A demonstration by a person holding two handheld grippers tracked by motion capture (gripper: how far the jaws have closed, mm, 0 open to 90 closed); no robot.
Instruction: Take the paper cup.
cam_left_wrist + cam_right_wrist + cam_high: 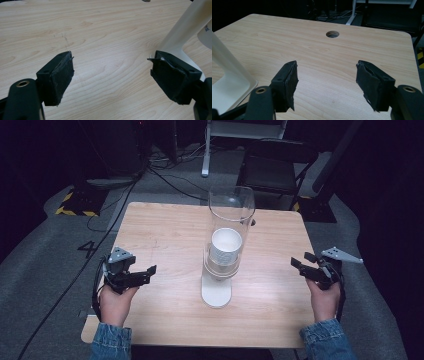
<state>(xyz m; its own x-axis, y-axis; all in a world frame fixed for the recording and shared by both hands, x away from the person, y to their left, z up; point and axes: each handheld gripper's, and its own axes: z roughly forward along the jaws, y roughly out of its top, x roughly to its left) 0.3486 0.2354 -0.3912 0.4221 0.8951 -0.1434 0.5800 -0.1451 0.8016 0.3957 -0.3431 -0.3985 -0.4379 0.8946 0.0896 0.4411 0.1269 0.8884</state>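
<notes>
A tall clear tube dispenser [231,215] stands on a white base [216,292] at the middle of the wooden table [165,235], with a stack of white paper cups [226,247] inside it. My left gripper [145,275] rests open at the table's left, jaws pointing toward the dispenser, whose white stand [186,26] rises at the right of the left gripper view. Open too, my right gripper [300,265] sits at the table's right side. Both pairs of black pads [61,77] [288,83] are wide apart with bare wood between them. The white base [229,85] lies left of the right jaws.
A round cable hole [332,34] is in the table near its far edge. Beyond the table stand a black folding chair [272,167], a white frame leg [206,150] and loose cables on grey carpet. Yellow-black tape [75,205] marks the floor at far left.
</notes>
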